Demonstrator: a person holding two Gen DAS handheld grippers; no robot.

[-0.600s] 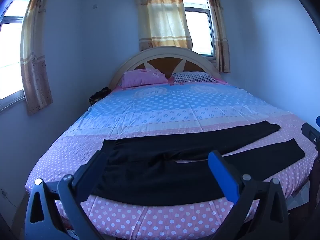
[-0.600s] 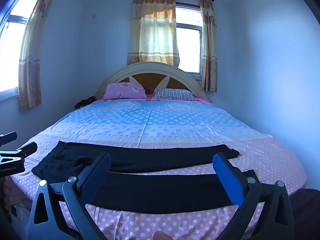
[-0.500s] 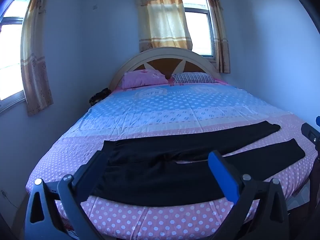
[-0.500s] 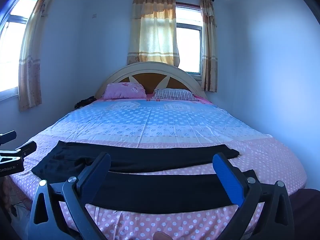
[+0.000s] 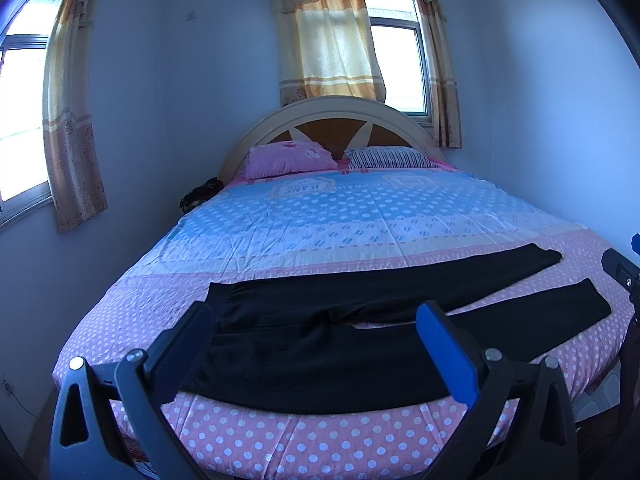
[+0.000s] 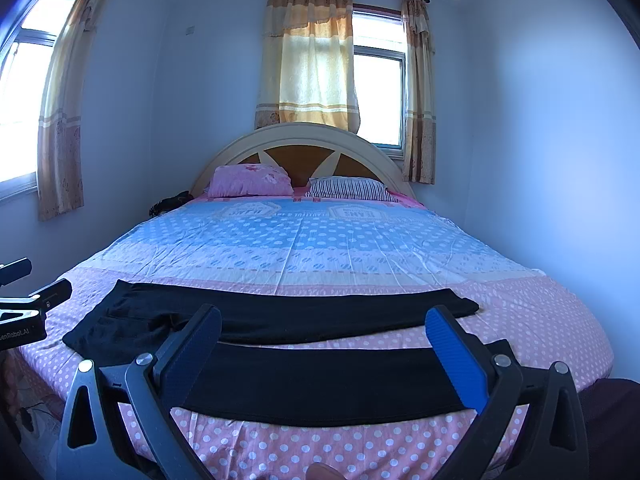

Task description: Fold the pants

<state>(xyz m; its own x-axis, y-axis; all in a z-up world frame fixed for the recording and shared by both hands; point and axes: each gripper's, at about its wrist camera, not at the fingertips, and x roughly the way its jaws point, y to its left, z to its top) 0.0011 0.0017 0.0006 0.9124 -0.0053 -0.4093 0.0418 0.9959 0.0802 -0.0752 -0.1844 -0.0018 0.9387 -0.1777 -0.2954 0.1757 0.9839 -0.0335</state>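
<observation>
The bedsheet (image 6: 320,248) bears badge prints reading "JEANS" near its head end; the left gripper's body (image 6: 16,330), at the frame's left edge, reads "GenRobot.AI", partly cut off.

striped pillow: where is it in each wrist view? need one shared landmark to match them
Left wrist: striped pillow right of centre, upper middle, against the headboard, beside the pink pillow.
Right wrist: striped pillow just right of centre, mid-height, same spot at the headboard.
Shared landmark: the curtained window above the headboard, also in the right wrist view.
</observation>
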